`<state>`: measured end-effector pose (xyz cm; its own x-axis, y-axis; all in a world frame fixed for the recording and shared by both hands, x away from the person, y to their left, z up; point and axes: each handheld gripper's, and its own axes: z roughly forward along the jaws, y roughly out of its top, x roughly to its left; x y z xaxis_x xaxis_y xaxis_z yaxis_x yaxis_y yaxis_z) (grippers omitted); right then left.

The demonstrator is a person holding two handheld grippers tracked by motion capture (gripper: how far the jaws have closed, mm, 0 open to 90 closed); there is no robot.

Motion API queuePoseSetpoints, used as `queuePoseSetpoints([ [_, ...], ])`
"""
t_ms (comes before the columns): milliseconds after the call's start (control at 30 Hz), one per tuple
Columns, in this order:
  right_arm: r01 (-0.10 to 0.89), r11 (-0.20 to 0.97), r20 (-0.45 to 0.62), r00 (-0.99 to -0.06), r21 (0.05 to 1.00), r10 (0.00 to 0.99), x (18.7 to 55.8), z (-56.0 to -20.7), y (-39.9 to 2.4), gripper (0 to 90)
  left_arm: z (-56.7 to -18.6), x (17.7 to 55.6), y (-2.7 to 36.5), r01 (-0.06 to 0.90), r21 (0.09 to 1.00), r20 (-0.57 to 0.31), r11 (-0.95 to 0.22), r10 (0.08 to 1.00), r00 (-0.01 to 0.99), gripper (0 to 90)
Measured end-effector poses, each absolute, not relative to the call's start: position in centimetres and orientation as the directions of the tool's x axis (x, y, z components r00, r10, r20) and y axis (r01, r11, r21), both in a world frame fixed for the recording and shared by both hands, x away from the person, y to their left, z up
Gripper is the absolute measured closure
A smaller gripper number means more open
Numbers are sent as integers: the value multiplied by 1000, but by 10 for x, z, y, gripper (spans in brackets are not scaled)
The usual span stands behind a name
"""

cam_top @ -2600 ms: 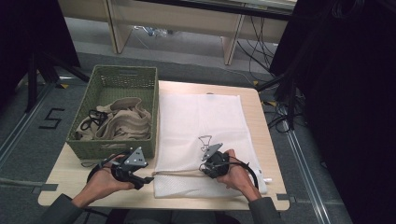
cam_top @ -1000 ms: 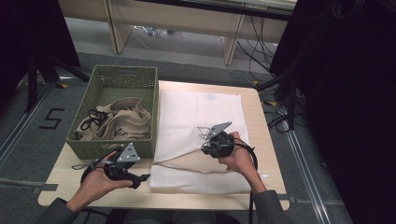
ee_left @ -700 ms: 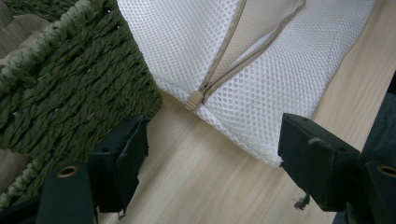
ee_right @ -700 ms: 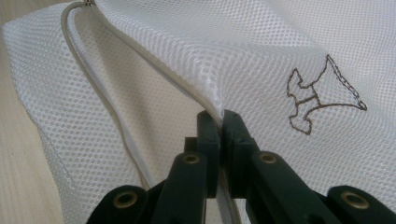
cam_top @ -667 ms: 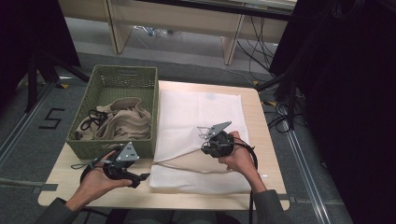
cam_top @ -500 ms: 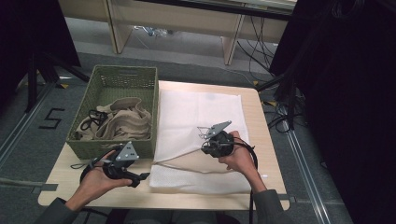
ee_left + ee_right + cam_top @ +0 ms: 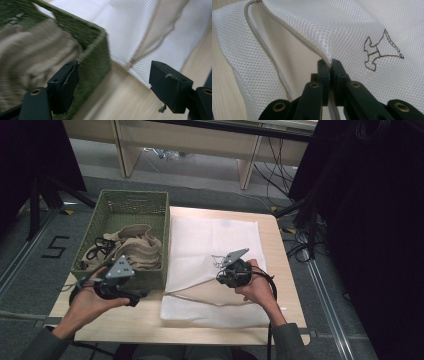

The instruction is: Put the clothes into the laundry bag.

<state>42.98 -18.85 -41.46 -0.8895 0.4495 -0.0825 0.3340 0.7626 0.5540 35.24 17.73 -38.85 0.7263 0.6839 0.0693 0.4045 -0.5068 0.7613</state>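
Note:
A white mesh laundry bag lies flat on the wooden table. My right gripper is shut on the bag's beige zipper edge and holds its upper layer lifted off the lower one. In the right gripper view the jaws pinch that edge beside a brown stitched figure. My left gripper hangs open over the table by the green basket's near right corner. Its jaws hold nothing; beyond them are the basket corner, the beige clothes and the bag.
The basket holds crumpled beige clothes and a black cord. Bare wood runs along the table's near edge. Cables lie on the floor to the right, and a painted 5 marks the floor at left.
My left gripper has let go of the bag, moved left and risen toward the basket's corner. My right gripper has lifted the bag's upper edge and now holds still.

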Motion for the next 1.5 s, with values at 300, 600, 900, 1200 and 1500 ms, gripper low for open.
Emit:
queuePoseSetpoints([
  [300,330,765,-78,-894,553,442,430,-414,-190,880,-363,416,230,515,707,96,-484,788,608,229],
  [600,340,767,-73,-891,544,447,429,-413,-189,879,-387,472,252,638,615,62,-463,835,546,217],
  [900,332,773,-79,-895,541,439,429,-414,-189,879,-407,499,250,680,579,19,-450,841,541,221],
  [1200,329,784,-80,-899,527,432,428,-416,-187,879,-427,514,238,715,502,-21,-487,819,573,198],
  [1500,330,784,-76,-900,525,430,429,-416,-188,880,-442,523,235,731,470,-124,-495,782,610,143],
])
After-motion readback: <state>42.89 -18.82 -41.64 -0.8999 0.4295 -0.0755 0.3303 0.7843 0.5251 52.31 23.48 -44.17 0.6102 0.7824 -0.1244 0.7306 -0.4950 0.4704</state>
